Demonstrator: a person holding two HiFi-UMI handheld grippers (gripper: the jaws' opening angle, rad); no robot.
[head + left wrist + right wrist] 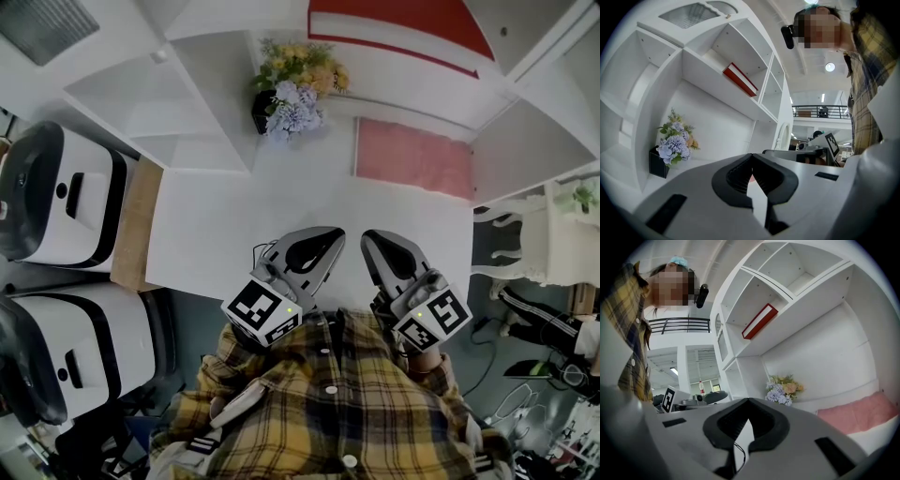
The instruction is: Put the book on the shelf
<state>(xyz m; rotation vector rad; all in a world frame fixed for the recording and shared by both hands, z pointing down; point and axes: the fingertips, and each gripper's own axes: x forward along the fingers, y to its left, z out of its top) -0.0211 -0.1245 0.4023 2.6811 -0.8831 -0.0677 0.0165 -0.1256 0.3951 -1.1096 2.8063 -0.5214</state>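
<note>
A red book with a white page edge (398,28) lies flat on a shelf board of the white shelf unit (216,112); it also shows in the left gripper view (740,78) and the right gripper view (760,321). My left gripper (330,238) and right gripper (372,240) rest side by side low over the white tabletop (234,225), close to the person's checked shirt. Both are shut with nothing between the jaws. The tips of the left gripper (752,159) and the right gripper (748,403) meet, well below and apart from the book.
A pot of blue and yellow flowers (294,86) stands at the back of the table. A pink cloth (412,157) lies to its right. Two white machines (66,197) stand left of the table, and a white chair (514,246) stands at the right.
</note>
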